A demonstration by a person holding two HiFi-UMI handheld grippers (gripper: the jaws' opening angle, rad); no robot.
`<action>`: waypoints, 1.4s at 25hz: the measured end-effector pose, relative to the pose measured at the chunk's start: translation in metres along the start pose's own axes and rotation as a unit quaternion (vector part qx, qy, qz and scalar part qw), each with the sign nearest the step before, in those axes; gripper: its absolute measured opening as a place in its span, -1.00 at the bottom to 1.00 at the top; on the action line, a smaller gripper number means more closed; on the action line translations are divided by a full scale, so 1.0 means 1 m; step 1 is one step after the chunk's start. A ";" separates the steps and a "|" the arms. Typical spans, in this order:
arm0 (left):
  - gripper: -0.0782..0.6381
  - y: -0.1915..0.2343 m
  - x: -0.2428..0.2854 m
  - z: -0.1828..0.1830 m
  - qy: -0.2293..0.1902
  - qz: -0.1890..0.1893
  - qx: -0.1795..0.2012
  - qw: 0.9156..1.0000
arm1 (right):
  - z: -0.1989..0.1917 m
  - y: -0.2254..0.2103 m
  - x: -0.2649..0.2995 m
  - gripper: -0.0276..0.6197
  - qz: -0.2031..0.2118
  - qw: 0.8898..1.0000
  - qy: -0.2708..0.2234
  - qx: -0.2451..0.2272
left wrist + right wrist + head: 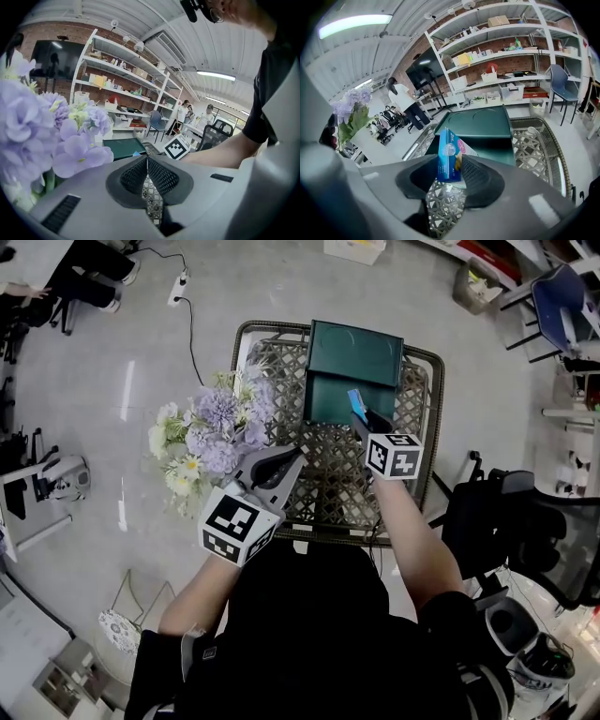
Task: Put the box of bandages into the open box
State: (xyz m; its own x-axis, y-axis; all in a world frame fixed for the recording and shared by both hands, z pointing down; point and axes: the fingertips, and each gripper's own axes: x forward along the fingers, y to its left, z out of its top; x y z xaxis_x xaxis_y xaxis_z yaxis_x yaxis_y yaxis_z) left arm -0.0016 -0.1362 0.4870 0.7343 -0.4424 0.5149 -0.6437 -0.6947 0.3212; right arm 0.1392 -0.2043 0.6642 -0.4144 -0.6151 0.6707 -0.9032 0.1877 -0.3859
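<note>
Head view: the lattice-top table [330,491] fills the middle of the frame. On its upper half sits the dark green box [333,381], lid flipped back toward the top edge. A bunch of pale purple and white flowers [211,432] spills over the table's left side.

The left gripper [298,457] hangs over the table just right of the flowers. In the left gripper view its jaws [147,160] are pressed together with nothing in them.

The right gripper [364,420] is at the green box's near edge, center-right. Its jaws are spread apart, and the little blue box of bandages [448,155] stands tilted between them, not looking squeezed, right over the open green box [487,136].
</note>
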 end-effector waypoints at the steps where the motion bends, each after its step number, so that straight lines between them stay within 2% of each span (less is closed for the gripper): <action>1: -0.74 0.001 -0.001 -0.001 0.000 0.002 -0.002 1.000 | 0.002 0.001 0.004 -0.39 0.000 1.000 0.000 0.003; 10: -0.74 0.005 -0.010 -0.007 -0.003 0.014 -0.013 1.000 | 0.005 0.008 0.035 -0.25 -0.012 1.000 0.011 -0.001; 15: -0.74 0.003 -0.016 -0.008 -0.006 0.018 -0.015 1.000 | 0.003 0.017 0.038 -0.20 0.007 0.999 0.022 0.030; 20: -0.74 0.003 -0.024 -0.014 -0.007 0.023 -0.018 1.000 | -0.011 0.020 0.032 -0.20 0.008 0.999 0.026 0.040; 27: -0.74 0.002 -0.040 -0.006 -0.024 0.019 -0.007 1.000 | -0.007 0.023 0.000 -0.23 -0.002 0.999 -0.003 0.052; 29: -0.74 -0.001 -0.046 -0.002 -0.030 0.014 -0.001 0.999 | -0.003 0.026 -0.014 -0.29 -0.004 0.999 -0.018 0.050; 35: -0.74 -0.009 -0.061 0.003 -0.048 -0.007 0.013 0.999 | 0.005 0.045 -0.052 -0.29 -0.003 0.996 -0.064 0.056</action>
State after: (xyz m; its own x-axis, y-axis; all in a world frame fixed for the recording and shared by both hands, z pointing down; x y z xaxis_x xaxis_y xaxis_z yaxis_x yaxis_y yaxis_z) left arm -0.0399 -0.1049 0.4508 0.7616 -0.4838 0.4311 -0.6278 -0.7157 0.3060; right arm 0.1209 -0.1674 0.6090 -0.3851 -0.7096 0.5901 -0.8846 0.1015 -0.4552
